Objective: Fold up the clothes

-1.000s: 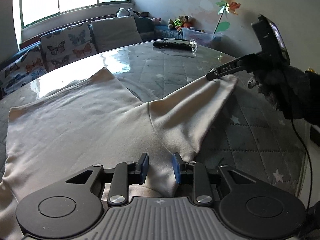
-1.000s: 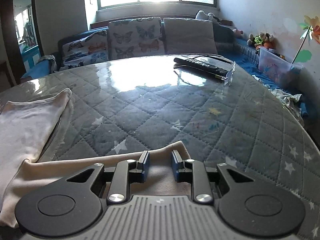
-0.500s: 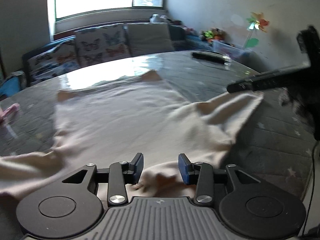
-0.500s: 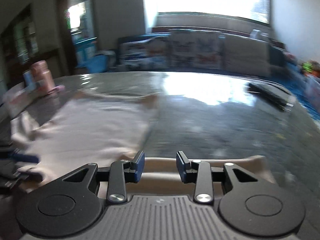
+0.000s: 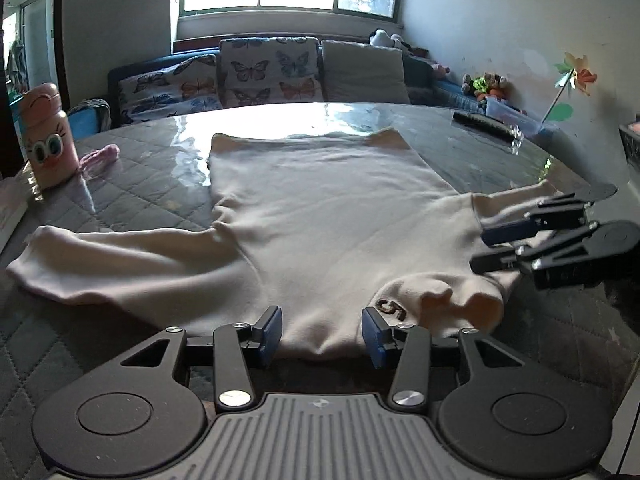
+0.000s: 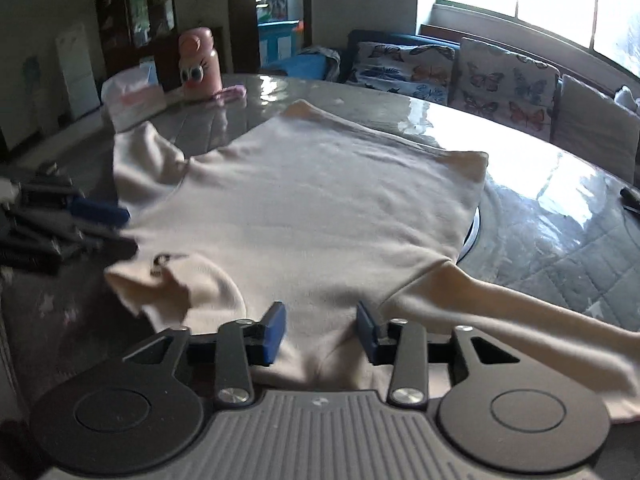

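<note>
A cream long-sleeved top lies spread flat on the quilted table, sleeves out to both sides, its collar with a dark mark nearest me. It also shows in the right wrist view. My left gripper is open over the near edge of the top, by the collar. My right gripper is open over the top's near shoulder, by the right sleeve. The right gripper shows at the right in the left wrist view. The left gripper shows blurred at the left in the right wrist view.
A pink cartoon bottle and a pink cloth stand at the table's far left. A tissue pack lies beside them. A black remote lies far right. A sofa with butterfly cushions is behind the table.
Both grippers have opened wider and let go of the cloth. Both have swung from the right sleeve round to the collar side, and the top now lies spread flat.
</note>
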The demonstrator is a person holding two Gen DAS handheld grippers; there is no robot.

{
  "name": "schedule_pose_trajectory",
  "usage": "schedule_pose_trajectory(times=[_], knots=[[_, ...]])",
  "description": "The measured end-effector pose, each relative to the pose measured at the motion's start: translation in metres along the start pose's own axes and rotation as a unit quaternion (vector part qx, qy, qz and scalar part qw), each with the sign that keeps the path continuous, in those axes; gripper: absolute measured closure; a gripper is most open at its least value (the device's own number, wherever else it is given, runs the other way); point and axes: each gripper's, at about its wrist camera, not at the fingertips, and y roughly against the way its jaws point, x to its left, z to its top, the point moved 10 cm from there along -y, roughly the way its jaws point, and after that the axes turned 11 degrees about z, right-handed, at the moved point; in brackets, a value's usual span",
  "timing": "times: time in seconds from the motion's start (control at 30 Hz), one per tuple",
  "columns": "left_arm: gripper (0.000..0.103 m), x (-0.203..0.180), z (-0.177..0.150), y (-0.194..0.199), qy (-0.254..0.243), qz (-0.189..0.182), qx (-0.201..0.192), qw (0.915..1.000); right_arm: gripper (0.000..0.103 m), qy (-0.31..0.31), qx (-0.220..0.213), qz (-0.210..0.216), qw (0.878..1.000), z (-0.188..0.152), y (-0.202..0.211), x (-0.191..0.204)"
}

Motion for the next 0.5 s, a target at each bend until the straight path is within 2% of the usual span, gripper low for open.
schedule_pose_trajectory(times=[0.1,0.2,0.33,0.5], knots=[[0.05,0.021,0.008,-0.002,0.021,0.027,-0.01,0.9994,0.06,0.003,-0.004,0.001,1.0,0.005,0.004,0.001],[0.049,0.051,0.013,-0.008,0.051,0.068,-0.011,0.9963,0.054,0.004,-0.016,0.001,1.0,0.013,0.005,0.002],[0.048,0.104,0.013,-0.022,0.09,0.133,0.001,0.987,0.052,0.007,-0.016,0.011,1.0,0.018,-0.007,0.009],[0.05,0.157,0.004,-0.034,0.13,0.184,0.023,0.974,0.049,0.018,-0.001,0.027,0.999,0.016,-0.022,0.023]])
